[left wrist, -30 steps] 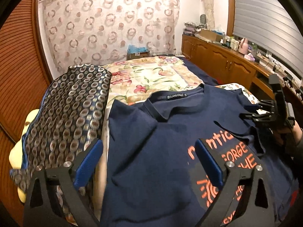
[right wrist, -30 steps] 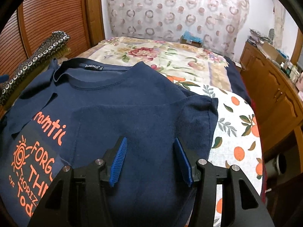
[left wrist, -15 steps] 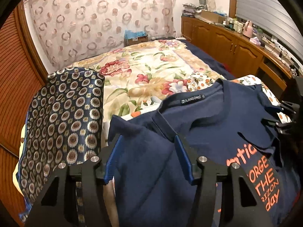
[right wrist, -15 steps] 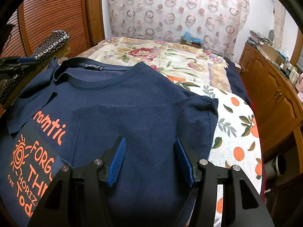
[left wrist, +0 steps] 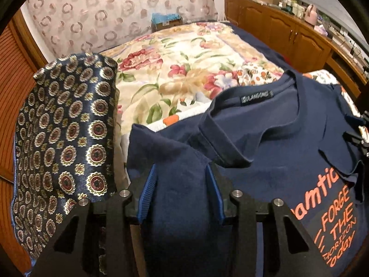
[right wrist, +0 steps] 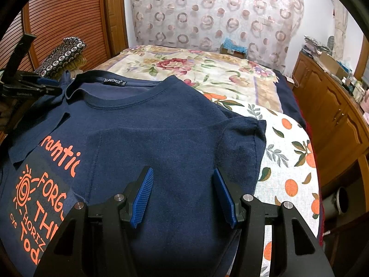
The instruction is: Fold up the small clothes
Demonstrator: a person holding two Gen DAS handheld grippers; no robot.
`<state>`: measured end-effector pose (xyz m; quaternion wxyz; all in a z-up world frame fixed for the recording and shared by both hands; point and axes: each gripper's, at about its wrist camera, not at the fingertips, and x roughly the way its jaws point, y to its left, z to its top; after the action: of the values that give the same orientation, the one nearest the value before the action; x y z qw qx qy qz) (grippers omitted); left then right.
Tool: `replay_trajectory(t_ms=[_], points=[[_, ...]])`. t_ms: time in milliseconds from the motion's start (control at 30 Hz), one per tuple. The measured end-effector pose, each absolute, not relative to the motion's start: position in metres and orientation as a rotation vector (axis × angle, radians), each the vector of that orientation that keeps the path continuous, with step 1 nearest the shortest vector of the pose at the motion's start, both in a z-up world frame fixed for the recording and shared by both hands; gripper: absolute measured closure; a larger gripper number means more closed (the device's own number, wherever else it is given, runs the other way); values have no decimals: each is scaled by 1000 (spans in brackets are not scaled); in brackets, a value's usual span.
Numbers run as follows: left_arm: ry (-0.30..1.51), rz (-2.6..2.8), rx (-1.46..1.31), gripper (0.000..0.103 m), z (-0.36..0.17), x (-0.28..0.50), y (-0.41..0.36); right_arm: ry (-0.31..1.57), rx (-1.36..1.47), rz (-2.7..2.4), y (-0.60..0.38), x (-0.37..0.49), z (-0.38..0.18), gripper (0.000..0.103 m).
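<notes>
A navy T-shirt (left wrist: pixel 276 138) with orange lettering lies face up on the bed, its collar toward the far end. My left gripper (left wrist: pixel 180 168) points steeply down at the shirt's left shoulder and sleeve. Its jaws are closing, and a hump of navy cloth rises between the blue pads. In the right wrist view the T-shirt (right wrist: pixel 173 120) spreads under my right gripper (right wrist: pixel 182 170), which stands half open over the flat right side near the folded-in sleeve. The left gripper (right wrist: pixel 34 85) shows at that view's left edge, and the right gripper (left wrist: pixel 359 133) at the other view's right edge.
A navy medallion-patterned cloth (left wrist: pixel 64 127) is piled left of the shirt against a slatted wooden wall. A floral bedspread (left wrist: pixel 184 57) covers the far bed, and an orange-print sheet (right wrist: pixel 288 150) lies to the right. Wooden cabinets (right wrist: pixel 334 106) line the right wall.
My left gripper has moved left and forward to the shirt's shoulder and dipped lower, its jaws narrowing from wide apart around the cloth. The right gripper has stayed put.
</notes>
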<state>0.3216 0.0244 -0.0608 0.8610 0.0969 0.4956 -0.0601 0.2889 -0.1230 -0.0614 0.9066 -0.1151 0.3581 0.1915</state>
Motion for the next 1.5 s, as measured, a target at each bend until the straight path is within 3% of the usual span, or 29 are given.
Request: replay_trajectory(t_ms=[133, 200, 267, 667, 1000, 1500], points=[[1051, -151, 214, 58, -65, 322, 21, 739, -238, 395, -123, 289, -62, 47], [1054, -178, 206, 88, -63, 321, 21, 739, -238, 396, -123, 289, -62, 47], [1045, -194, 201, 95, -60, 317, 22, 739, -238, 396, -124, 289, -62, 47], [833, -45, 91, 98, 8, 299, 84, 738, -238, 396, -124, 289, -63, 47], [790, -53, 20, 98, 11, 293, 99, 737, -238, 396, -125, 289, -63, 47], [749, -176, 28, 99, 19, 271, 60, 697, -194, 356, -150, 289, -50, 47]])
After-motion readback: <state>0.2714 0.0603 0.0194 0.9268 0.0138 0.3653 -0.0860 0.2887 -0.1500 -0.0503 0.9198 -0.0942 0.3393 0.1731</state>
